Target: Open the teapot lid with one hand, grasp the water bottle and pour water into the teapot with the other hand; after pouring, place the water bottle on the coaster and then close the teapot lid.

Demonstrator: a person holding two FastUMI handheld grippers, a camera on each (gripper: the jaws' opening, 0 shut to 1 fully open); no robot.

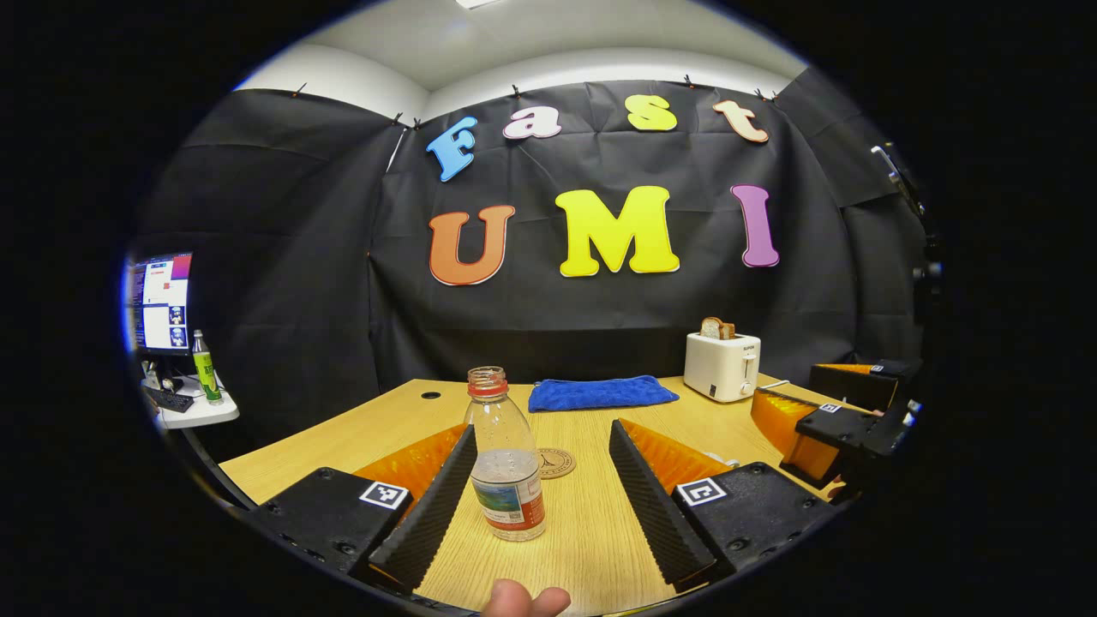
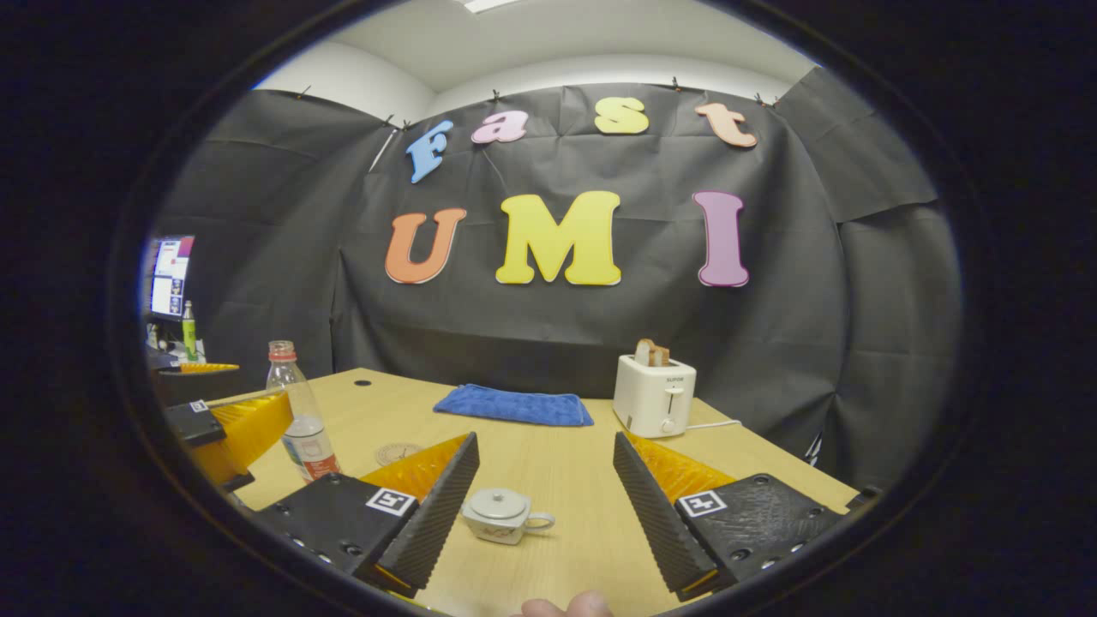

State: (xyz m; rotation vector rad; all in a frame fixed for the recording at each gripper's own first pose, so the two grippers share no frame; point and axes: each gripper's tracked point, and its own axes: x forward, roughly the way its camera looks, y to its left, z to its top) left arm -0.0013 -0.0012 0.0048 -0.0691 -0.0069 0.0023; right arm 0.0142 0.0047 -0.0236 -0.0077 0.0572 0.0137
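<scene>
A clear, uncapped water bottle (image 1: 506,467) with a red-and-white label stands on the wooden table, partly filled. It sits between the fingers of my left gripper (image 1: 542,433), close to the left finger; the jaws stand wide apart and do not press on it. A round wooden coaster (image 1: 555,463) lies just behind the bottle. In the right gripper view a small white teapot (image 2: 501,524) with its lid (image 2: 497,502) on sits between the spread fingers of my right gripper (image 2: 544,444), untouched. That view also has the bottle (image 2: 300,420), the coaster (image 2: 398,452) and the left gripper (image 2: 224,428) at far left.
A folded blue towel (image 1: 600,392) lies at the back of the table (image 1: 591,548), with a white toaster (image 1: 722,366) holding bread to its right. A side shelf at far left carries a monitor (image 1: 159,302) and a green bottle (image 1: 206,368). A thumb (image 1: 523,600) shows at the bottom edge.
</scene>
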